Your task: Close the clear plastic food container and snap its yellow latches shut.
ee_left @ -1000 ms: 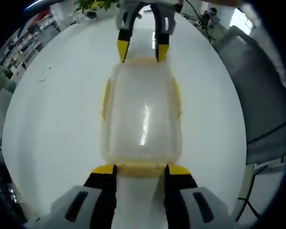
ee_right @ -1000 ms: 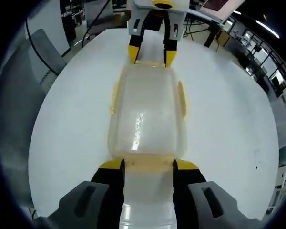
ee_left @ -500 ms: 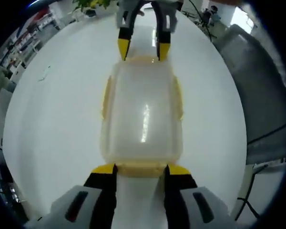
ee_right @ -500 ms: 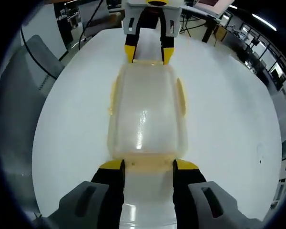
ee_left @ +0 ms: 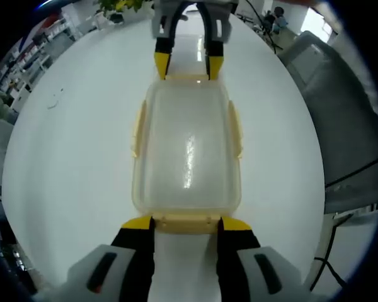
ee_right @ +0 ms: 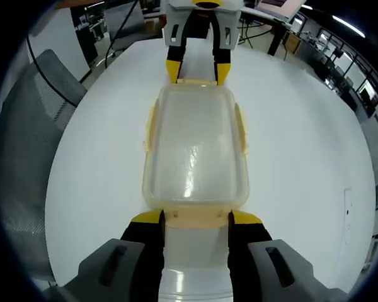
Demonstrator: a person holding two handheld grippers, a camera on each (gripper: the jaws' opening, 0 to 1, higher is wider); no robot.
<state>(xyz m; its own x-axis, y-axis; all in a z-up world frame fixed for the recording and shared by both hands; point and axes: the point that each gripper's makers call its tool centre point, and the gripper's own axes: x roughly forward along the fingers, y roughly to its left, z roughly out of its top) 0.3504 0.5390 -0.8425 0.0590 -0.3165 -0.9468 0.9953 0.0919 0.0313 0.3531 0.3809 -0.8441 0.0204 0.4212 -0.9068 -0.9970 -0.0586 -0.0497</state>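
A clear plastic food container (ee_left: 188, 151) lies lengthwise on the white table (ee_left: 69, 163) with its lid on. Yellow latches (ee_left: 138, 129) run along its long sides and hang at both short ends. My left gripper (ee_left: 187, 224) is open, its yellow tips on either side of the near end latch (ee_left: 186, 221). At the far end, my right gripper (ee_left: 188, 66) flanks the opposite end latch. In the right gripper view the container (ee_right: 195, 151) reaches from my open right gripper (ee_right: 195, 219), which straddles an end latch (ee_right: 195, 217), to the left gripper (ee_right: 195, 72).
A grey mesh chair (ee_left: 340, 113) stands beside the round table, and it appears again in the right gripper view (ee_right: 25, 138). A small mark (ee_left: 53, 100) lies on the tabletop. Desks and a plant (ee_left: 116, 6) fill the background beyond the table's edge.
Both views have shifted slightly and the container looks sharper, with its end latches plainer between the tips. Each gripper has stayed at its own end of the container.
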